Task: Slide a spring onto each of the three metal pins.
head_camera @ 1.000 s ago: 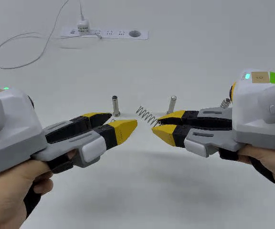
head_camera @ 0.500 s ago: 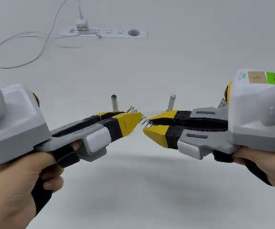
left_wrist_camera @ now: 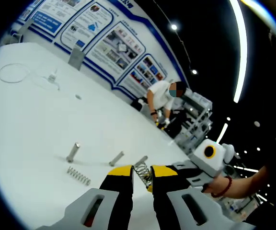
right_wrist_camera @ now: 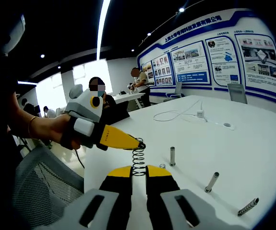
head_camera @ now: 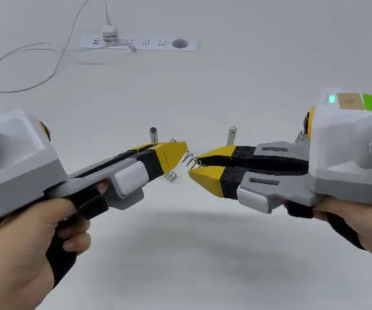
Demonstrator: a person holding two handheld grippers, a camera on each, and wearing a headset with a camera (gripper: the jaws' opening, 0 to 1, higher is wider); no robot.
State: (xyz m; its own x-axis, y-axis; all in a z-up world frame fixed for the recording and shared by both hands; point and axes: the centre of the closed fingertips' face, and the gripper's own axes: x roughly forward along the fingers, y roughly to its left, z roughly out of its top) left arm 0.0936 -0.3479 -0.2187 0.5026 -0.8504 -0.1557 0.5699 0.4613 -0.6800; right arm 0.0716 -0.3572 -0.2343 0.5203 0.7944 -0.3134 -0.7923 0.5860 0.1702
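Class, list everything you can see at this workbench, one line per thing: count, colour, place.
table: one, white, under everything
pins: three, grey metal, upright in a row
held spring: one, silver, between the gripper tips
loose spring: one, silver, lying near an end pin
power strip: one, white, far side
cable: one, white, looped far left
posters: several, blue-white, back wall
people: a few, background
left gripper: yellow-tipped, gripping spring
right gripper: yellow-tipped, gripping spring
hands: two, holding the grippers
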